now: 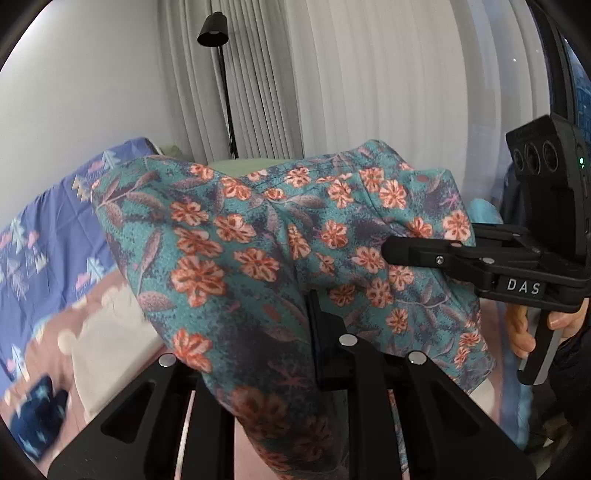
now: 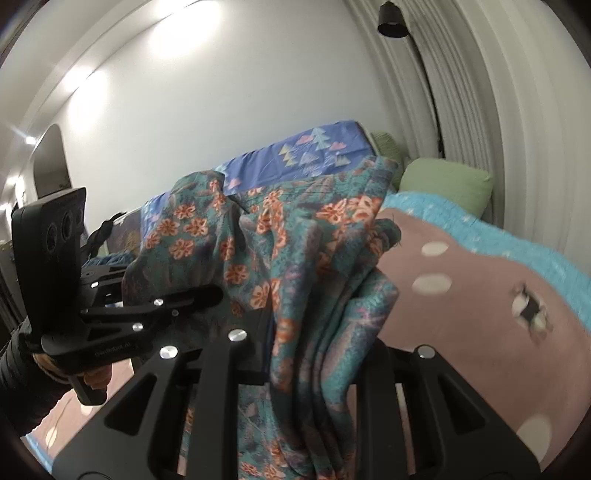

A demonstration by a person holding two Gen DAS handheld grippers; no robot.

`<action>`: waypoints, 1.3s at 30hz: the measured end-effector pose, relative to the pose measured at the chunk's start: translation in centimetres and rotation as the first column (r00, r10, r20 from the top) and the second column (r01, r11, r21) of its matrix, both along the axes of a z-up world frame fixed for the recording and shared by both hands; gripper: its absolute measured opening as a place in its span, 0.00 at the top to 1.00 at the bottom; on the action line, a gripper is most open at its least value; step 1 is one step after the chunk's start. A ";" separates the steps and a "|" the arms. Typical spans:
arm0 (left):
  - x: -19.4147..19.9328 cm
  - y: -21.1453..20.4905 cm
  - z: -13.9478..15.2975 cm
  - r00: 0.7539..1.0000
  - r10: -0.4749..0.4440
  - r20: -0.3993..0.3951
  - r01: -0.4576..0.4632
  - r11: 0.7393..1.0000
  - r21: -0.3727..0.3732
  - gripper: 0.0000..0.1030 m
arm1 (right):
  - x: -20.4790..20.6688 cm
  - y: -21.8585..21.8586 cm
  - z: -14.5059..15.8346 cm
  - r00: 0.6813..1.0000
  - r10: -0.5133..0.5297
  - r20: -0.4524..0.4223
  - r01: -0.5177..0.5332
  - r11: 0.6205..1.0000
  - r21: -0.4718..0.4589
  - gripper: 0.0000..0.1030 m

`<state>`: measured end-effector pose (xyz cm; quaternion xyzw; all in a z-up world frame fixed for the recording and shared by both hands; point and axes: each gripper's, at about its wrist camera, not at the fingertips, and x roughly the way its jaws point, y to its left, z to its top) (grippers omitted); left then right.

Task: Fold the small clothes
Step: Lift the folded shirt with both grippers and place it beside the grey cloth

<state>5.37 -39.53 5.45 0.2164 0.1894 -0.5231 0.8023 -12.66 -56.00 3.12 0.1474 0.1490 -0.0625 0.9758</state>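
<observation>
A teal garment with orange flowers (image 1: 258, 236) hangs in the air, stretched between both grippers above the bed. My left gripper (image 1: 291, 332) is shut on its lower edge; one finger (image 1: 319, 332) shows and the cloth hides the other. In the left wrist view the right gripper (image 1: 388, 251) pinches the garment's right edge. Seen from the right wrist, the garment (image 2: 295, 251) falls in folds through my right gripper (image 2: 317, 343), which is shut on it. There the left gripper (image 2: 218, 295) grips the cloth at the left.
Below lies a bed with a pink dotted blanket (image 2: 461, 295), a blue tree-print sheet (image 1: 44, 229), a green pillow (image 2: 443, 181) and a white cloth (image 1: 110, 350). A black floor lamp (image 1: 214, 29) stands by pale curtains (image 1: 369, 74). A hand (image 1: 521, 332) holds the right gripper's handle.
</observation>
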 end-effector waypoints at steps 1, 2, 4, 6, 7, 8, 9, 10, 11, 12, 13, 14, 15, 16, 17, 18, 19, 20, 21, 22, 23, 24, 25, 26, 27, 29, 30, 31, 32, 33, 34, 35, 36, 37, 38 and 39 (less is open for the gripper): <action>0.6 -1.2 0.4 1.000 0.001 0.007 -0.001 1.000 -0.001 0.84 | 0.5 -0.7 0.4 1.000 -0.013 -0.001 0.013 1.000 -0.002 0.81; 1.2 -2.3 0.8 1.000 0.001 0.019 -0.001 1.000 -0.001 0.83 | 1.4 -1.8 1.1 0.999 -0.037 -0.005 0.037 0.999 -0.009 0.81; 2.3 -4.5 1.5 0.998 0.005 0.056 -0.005 1.000 0.000 0.83 | 3.2 -4.0 2.1 0.997 -0.078 -0.022 0.078 0.997 -0.021 0.81; 3.6 -7.1 1.7 0.996 0.017 0.093 -0.018 1.000 0.014 0.83 | 4.7 -6.1 2.7 0.993 -0.109 -0.043 0.109 0.994 -0.007 0.81; 4.1 -8.3 1.7 0.994 0.022 0.107 -0.025 0.999 0.024 0.83 | 5.4 -7.1 2.9 0.991 -0.122 -0.054 0.122 0.993 -0.001 0.81; 4.9 -10.0 1.6 0.993 0.027 0.118 -0.031 0.999 0.038 0.83 | 6.2 -8.0 3.0 0.989 -0.135 -0.065 0.135 0.991 0.004 0.81; 5.6 -11.0 1.4 0.992 0.028 0.126 -0.034 0.998 0.048 0.83 | 7.0 -8.9 3.1 0.986 -0.149 -0.075 0.150 0.989 0.001 0.81; 5.7 -12.0 1.3 0.990 0.030 0.137 -0.038 0.998 0.055 0.83 | 7.7 -9.7 3.1 0.984 -0.159 -0.081 0.159 0.987 -0.005 0.81; 6.5 -13.2 1.0 0.988 0.034 0.151 -0.044 0.997 0.063 0.83 | 8.2 -10.2 3.0 0.982 -0.167 -0.086 0.167 0.986 -0.008 0.81; 6.6 -14.0 0.8 0.987 0.037 0.158 -0.048 0.997 0.065 0.83 | 8.9 -10.9 2.7 0.980 -0.179 -0.091 0.179 0.984 -0.010 0.81; 7.2 -14.9 0.4 0.986 0.043 0.162 -0.054 0.996 0.066 0.83 | 9.3 -11.3 2.5 0.977 -0.189 -0.096 0.189 0.982 -0.007 0.81; 7.7 -15.5 0.0 0.986 0.048 0.161 -0.060 0.996 0.068 0.83 | 9.8 -11.8 2.2 0.975 -0.198 -0.103 0.200 0.980 0.002 0.81; 8.4 -16.1 -0.5 0.985 0.057 0.161 -0.070 0.995 0.073 0.82 | 10.5 -12.4 1.7 0.970 -0.211 -0.117 0.214 0.977 0.010 0.81; 8.8 -16.4 -0.8 0.985 0.065 0.162 -0.079 0.994 0.077 0.80 | 11.2 -12.8 1.3 0.967 -0.223 -0.128 0.226 0.974 0.012 0.81; 9.4 -17.0 -1.4 0.983 0.081 0.165 -0.096 0.992 0.083 0.76 | 12.1 -13.4 0.8 0.962 -0.236 -0.140 0.239 0.971 0.008 0.81; 9.6 -17.6 -2.0 0.979 0.102 0.177 -0.120 0.988 0.097 0.70 | 13.1 -14.0 0.3 0.955 -0.252 -0.157 0.255 0.967 -0.002 0.79; 9.9 -17.9 -2.7 0.972 0.125 0.198 -0.150 0.982 0.117 0.56 | 14.0 -14.6 -0.5 0.940 -0.286 -0.187 0.288 0.957 -0.020 0.75; 10.4 -18.3 -3.7 0.963 0.153 0.222 -0.187 0.972 0.142 0.49 | 14.5 -15.1 -1.4 0.917 -0.328 -0.227 0.330 0.944 -0.032 0.54; 10.7 -18.2 -4.5 0.959 0.165 0.229 -0.203 0.967 0.153 0.44 | 14.7 -15.7 -2.7 0.876 -0.394 -0.278 0.397 0.916 -0.048 0.38; 11.0 -17.9 -5.3 0.954 0.179 0.238 -0.220 0.963 0.156 0.42 | 14.5 -16.1 -3.7 0.843 -0.437 -0.313 0.443 0.895 -0.056 0.38; 11.4 -17.3 -6.5 0.950 0.197 0.241 -0.241 0.956 0.167 0.37 | 14.2 -16.4 -4.8 0.827 -0.449 -0.339 0.463 0.886 -0.043 0.42; 11.7 -16.8 -7.4 0.952 0.200 0.234 -0.244 0.953 0.179 0.34 | 13.5 -16.7 -6.3 0.827 -0.427 -0.365 0.459 0.888 0.001 0.43; 12.1 -15.9 -8.6 0.957 0.198 0.214 -0.241 0.950 0.198 0.33 | 13.0 -16.8 -7.5 0.825 -0.413 -0.387 0.456 0.889 0.023 0.43; 12.3 -15.3 -9.7 0.961 0.199 0.190 -0.239 0.946 0.220 0.33 | 12.5 -16.7 -9.2 0.807 -0.410 -0.425 0.463 0.886 0.024 0.43; 12.9 -15.4 -10.6 0.970 0.192 0.151 -0.225 0.943 0.244 0.33 | 12.3 -16.6 -10.6 0.785 -0.416 -0.459 0.471 0.882 0.005 0.43; 13.1 -14.8 -13.2 0.986 0.160 0.044 -0.166 0.941 0.296 0.33 | 11.1 -16.1 -12.9 0.781 -0.420 -0.462 0.481 0.877 0.015 0.40; 12.9 -14.4 -13.8 0.985 0.167 0.044 -0.173 0.944 0.282 0.33 | 10.7 -16.1 -12.9 0.789 -0.416 -0.453 0.485 0.874 0.043 0.40; 12.8 -13.9 -13.9 0.982 0.182 0.053 -0.190 0.950 0.249 0.33 | 10.3 -16.1 -12.9 0.790 -0.415 -0.452 0.494 0.867 0.067 0.39; 12.4 -13.6 -14.1 0.980 0.192 0.048 -0.198 0.950 0.241 0.33 | 10.0 -16.0 -12.9 0.788 -0.419 -0.450 0.501 0.862 0.073 0.38; 12.1 -13.3 -14.0 0.981 0.192 0.041 -0.196 0.953 0.229 0.33 | 9.8 -15.6 -12.5 0.786 -0.430 -0.445 0.505 0.861 0.060 0.37; 12.3 -13.1 -13.8 0.980 0.198 0.028 -0.199 0.954 0.225 0.33 | 9.4 -15.1 -12.1 0.782 -0.444 -0.437 0.510 0.859 0.039 0.37; 12.1 -12.9 -13.3 0.981 0.195 0.008 -0.192 0.956 0.222 0.33 | 8.9 -14.4 -11.6 0.780 -0.460 -0.424 0.515 0.857 0.020 0.37; 11.7 -12.4 -12.9 0.983 0.183 -0.008 -0.177 0.959 0.221 0.33 | 8.0 -13.5 -10.9 0.783 -0.478 -0.397 0.519 0.855 -0.005 0.36; 11.3 -11.9 -12.8 0.986 0.169 -0.012 -0.163 0.962 0.218 0.30 | 7.2 -12.5 -10.3 0.791 -0.489 -0.366 0.518 0.855 -0.022 0.35; 10.3 -11.2 -12.1 0.989 0.151 0.001 -0.148 0.968 0.204 0.24 | 6.5 -11.7 -9.4 0.804 -0.497 -0.326 0.517 0.856 -0.031 0.29; 9.0 -10.5 -11.9 0.989 0.143 0.029 -0.146 0.972 0.182 0.20 | 5.3 -10.6 -8.4 0.817 -0.512 -0.265 0.522 0.852 -0.038 0.24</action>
